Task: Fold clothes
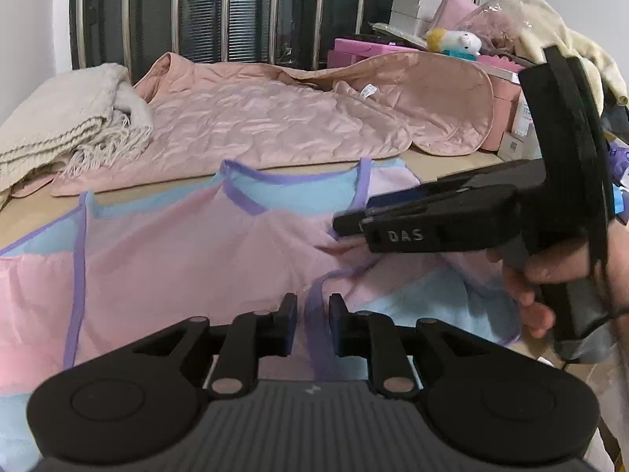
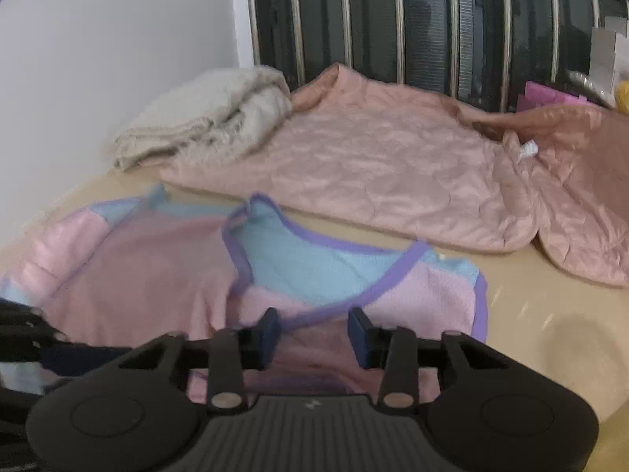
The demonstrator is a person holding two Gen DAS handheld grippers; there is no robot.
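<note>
Item: pink and blue garment [image 1: 188, 259], sleeveless or short-sleeved, purple binding along neckline and armholes; lies spread on the tan table [image 1: 35, 212], neckline toward the window, one side already turned in over the body, so the folding looks partly begun rather than finished.

Left gripper [image 1: 310, 314]: low over the near part of the garment; jaws a narrow gap apart, with a strip of purple binding running up between them; whether the pads press the cloth cannot be told from either view; probably poised on that edge to lift and carry it across.

Right gripper [image 1: 350, 224]: seen side-on from the left wrist, held in a bare hand [image 1: 530, 295]; tips down at a bunched ridge of pink cloth near the neckline, likely pinning or gathering it; its own view [image 2: 314, 324] shows the jaws parted, cloth beneath and between them, nothing clamped as far as the blurred frame allows.

Surroundings, outward: quilted pink jacket [image 1: 275, 118] lying open behind the garment, apart from it by a band of bare table, presumably awaiting its turn; cream knitted blanket [image 1: 67, 126], fringed, roughly folded at the far left, touching the jacket; barred window [image 1: 236, 11] behind; at the far right a heap of boxes [image 1: 416, 4], pink items and a small plush toy [image 1: 456, 41].
</note>
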